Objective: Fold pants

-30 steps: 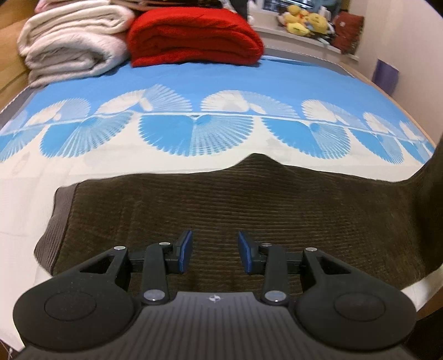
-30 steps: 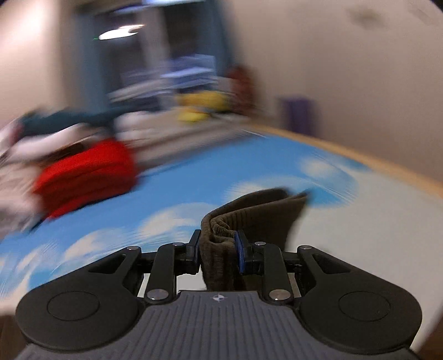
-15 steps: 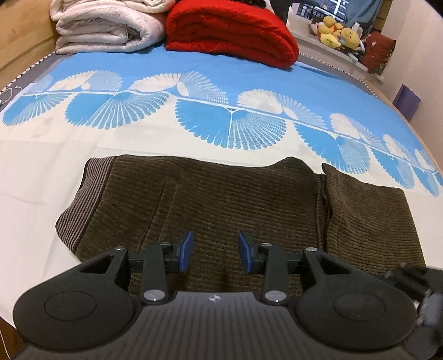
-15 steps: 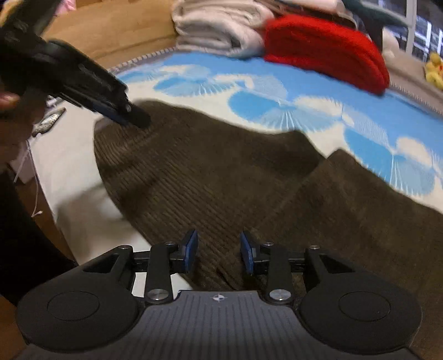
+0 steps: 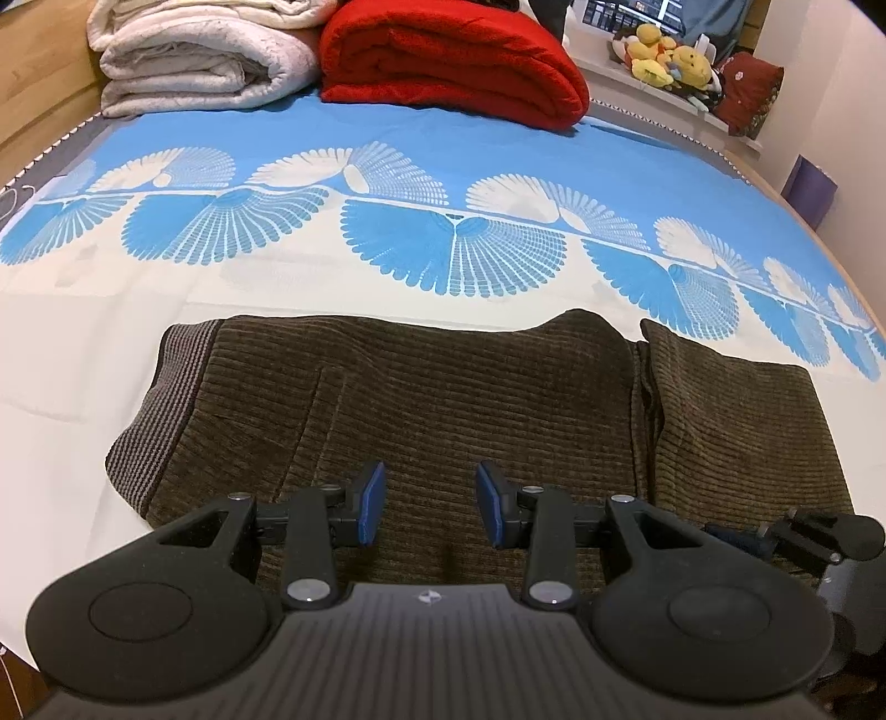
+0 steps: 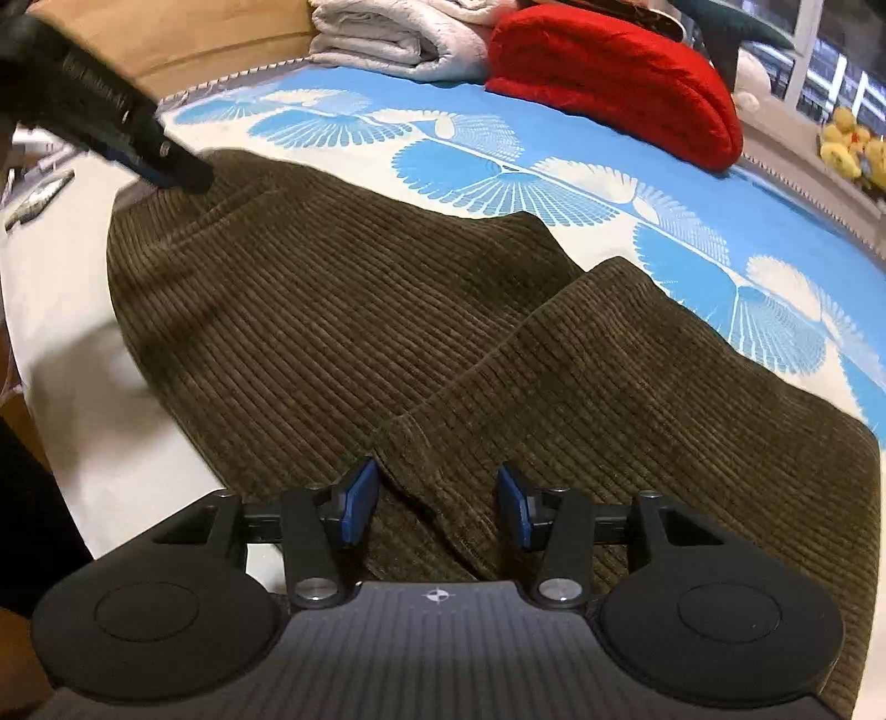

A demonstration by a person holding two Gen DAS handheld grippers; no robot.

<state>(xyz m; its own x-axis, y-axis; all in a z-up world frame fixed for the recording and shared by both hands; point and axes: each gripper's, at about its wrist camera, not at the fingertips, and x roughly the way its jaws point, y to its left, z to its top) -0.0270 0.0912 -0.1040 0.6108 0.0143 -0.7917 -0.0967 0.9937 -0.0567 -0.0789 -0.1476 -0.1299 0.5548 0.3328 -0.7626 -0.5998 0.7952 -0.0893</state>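
Brown corduroy pants point(image 5: 470, 399) lie flat on the bed near its front edge, with the ribbed waistband point(image 5: 166, 410) at the left and the leg end folded over on the right point(image 5: 736, 421). In the right wrist view the folded flap point(image 6: 664, 399) lies on top of the pants point(image 6: 310, 310). My left gripper point(image 5: 431, 503) is open and empty just above the near edge of the pants. My right gripper point(image 6: 437, 501) is open and empty over the flap's edge. The left gripper also shows at the waistband in the right wrist view point(image 6: 166, 166).
The bed has a blue and white fan-patterned sheet point(image 5: 443, 166). A folded red blanket point(image 5: 454, 61) and folded white blankets point(image 5: 205, 61) lie at the far end. Stuffed toys point(image 5: 670, 61) sit on a ledge at the back right. A wooden side board point(image 6: 183, 39) runs along the left.
My right gripper has let go of the pant leg end, which now lies folded over the pants. Both grippers have drawn back a little toward the near edge.
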